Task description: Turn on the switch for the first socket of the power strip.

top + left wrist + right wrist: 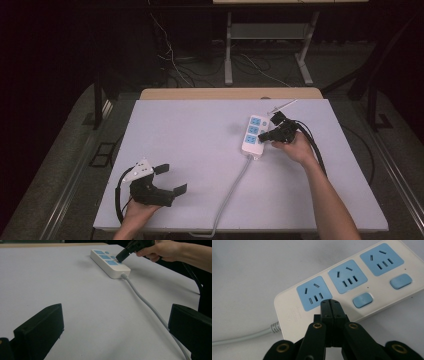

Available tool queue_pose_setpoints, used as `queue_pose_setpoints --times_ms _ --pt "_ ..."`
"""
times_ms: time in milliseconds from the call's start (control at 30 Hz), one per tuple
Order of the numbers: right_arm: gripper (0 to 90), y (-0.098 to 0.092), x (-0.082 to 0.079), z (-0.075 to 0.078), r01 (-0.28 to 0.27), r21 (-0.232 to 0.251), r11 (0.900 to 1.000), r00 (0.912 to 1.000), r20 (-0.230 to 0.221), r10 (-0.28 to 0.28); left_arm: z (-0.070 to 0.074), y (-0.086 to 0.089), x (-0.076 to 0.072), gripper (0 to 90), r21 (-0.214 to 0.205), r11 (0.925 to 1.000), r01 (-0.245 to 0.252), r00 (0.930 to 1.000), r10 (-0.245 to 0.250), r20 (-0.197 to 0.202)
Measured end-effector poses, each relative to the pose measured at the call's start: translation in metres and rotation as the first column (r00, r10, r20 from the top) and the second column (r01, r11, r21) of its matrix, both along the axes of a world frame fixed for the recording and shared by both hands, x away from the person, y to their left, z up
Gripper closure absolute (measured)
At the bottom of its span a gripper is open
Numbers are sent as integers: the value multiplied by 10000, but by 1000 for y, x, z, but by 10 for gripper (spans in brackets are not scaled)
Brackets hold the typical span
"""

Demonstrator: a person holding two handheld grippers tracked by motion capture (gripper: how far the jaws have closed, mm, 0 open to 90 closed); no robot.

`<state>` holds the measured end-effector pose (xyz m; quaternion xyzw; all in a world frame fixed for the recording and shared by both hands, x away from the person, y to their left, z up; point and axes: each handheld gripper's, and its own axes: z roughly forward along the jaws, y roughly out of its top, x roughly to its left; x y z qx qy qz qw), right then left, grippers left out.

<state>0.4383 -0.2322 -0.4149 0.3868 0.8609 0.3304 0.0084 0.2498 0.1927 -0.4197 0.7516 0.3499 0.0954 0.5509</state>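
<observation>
Two black jaws of the right gripper (330, 305) are pressed together with nothing between them, and their joined tip rests on the white power strip (287, 315), just below the nearest blue socket (313, 293) and beside a blue switch button (362, 300) that lies to the right of the tip. From the near end of the strip, a grey cable (242, 336) leaves to the left of these jaws. The left gripper (112, 327) has its jaws wide apart and holds nothing; between them is only the bare white table (62, 285), and the strip lies far ahead of them, with its cable passing by the right jaw.
</observation>
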Motion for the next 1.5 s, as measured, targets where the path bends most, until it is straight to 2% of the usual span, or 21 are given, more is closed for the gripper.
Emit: queue_pose_setpoints --times_ms 233,767,1200,1500 --pt "900 -4 -1 2 54 -46 10000 9999 -136 -54 0 1 0 0 -58 10000 -19 10000 19 5" --pt "900 -20 -9 18 104 -167 9998 9999 11 -104 0 0 -1 0 -52 10000 -22 10000 22 -11" --pt "900 -36 -27 37 192 -8 9998 9994 303 -191 0 -1 -1 0 -118 9999 -39 10000 39 -29" --pt "899 -48 -43 42 408 234 9989 9985 342 -416 0 0 -2 0 -131 9999 -41 10000 40 -19"
